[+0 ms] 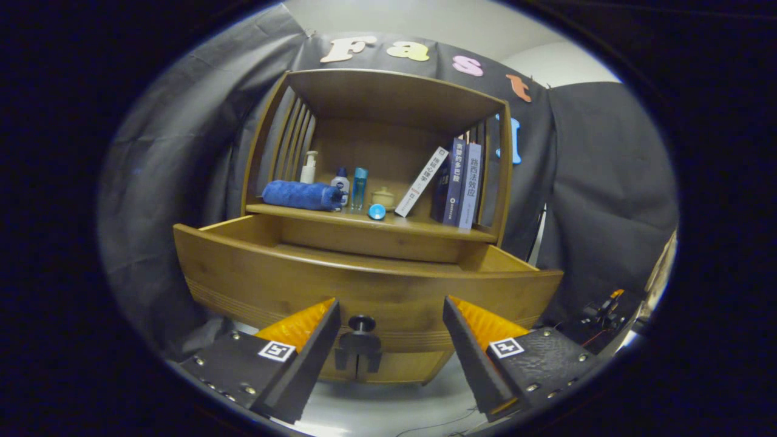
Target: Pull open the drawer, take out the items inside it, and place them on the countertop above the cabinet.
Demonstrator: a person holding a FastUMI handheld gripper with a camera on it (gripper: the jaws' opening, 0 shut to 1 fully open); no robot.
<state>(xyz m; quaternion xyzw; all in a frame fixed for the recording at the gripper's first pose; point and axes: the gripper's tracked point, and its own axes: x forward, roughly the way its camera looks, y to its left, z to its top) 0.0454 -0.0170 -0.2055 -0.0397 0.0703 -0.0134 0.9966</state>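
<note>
Gripper view: the jaws (388,318) are seen spread wide apart, grasping nothing, with the dark knob (360,323) of the drawer (364,285) between the two fingers, untouched by either. The drawer is pulled out from the wooden cabinet (388,109); its inside cannot be seen from this low angle. On the shelf above it a rolled blue towel (300,195), several small bottles (349,185), a small blue round thing (377,212) and leaning books (452,182) are set.

Gripper view, low, close, facing drawer (364,285) front, tilted upward
</note>
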